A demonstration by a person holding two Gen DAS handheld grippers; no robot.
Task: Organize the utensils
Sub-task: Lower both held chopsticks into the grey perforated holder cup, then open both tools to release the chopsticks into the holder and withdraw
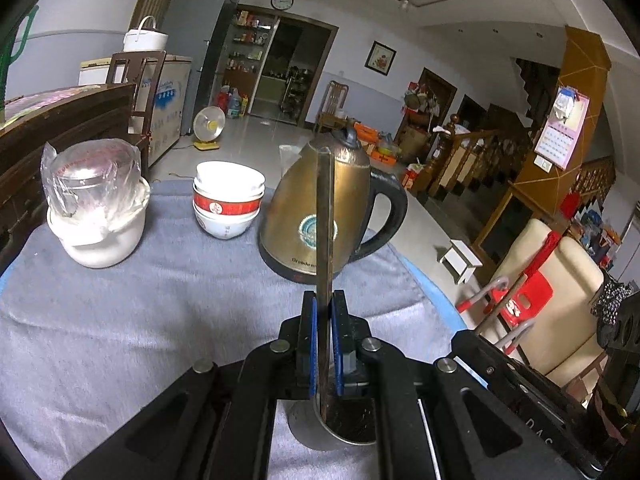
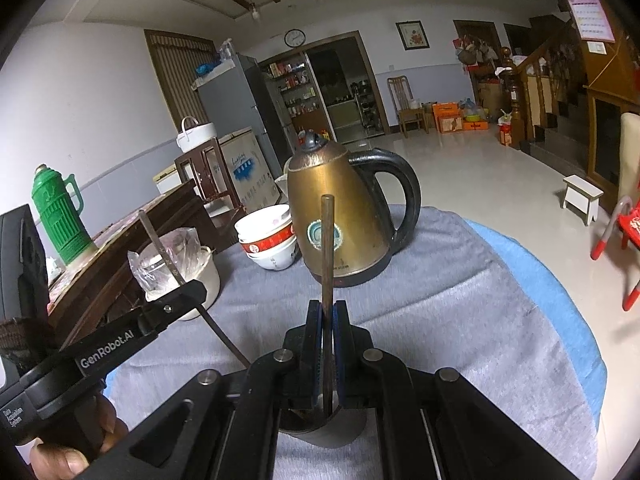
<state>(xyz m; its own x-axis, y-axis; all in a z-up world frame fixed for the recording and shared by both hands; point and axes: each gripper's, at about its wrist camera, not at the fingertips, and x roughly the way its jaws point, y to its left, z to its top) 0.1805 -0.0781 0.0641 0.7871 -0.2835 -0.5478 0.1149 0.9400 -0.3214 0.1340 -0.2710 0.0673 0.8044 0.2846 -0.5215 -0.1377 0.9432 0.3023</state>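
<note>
The left gripper (image 1: 324,304) has its jaws clamped on a dark chopstick (image 1: 325,216), whose lower end stands inside a metal cup (image 1: 308,428) on the grey-clothed worktop (image 1: 140,320).

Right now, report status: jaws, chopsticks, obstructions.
Left gripper and right gripper: jaws each shut on one chopstick. Lower ends in the metal cup. Kettle beyond, clear of both.

Round blue table (image 2: 568,304) under grey cloth (image 1: 160,300); on cloth: kettle (image 1: 320,208), stacked bowls (image 1: 228,200), white pot (image 1: 96,236), metal cup (image 1: 340,432).
</note>
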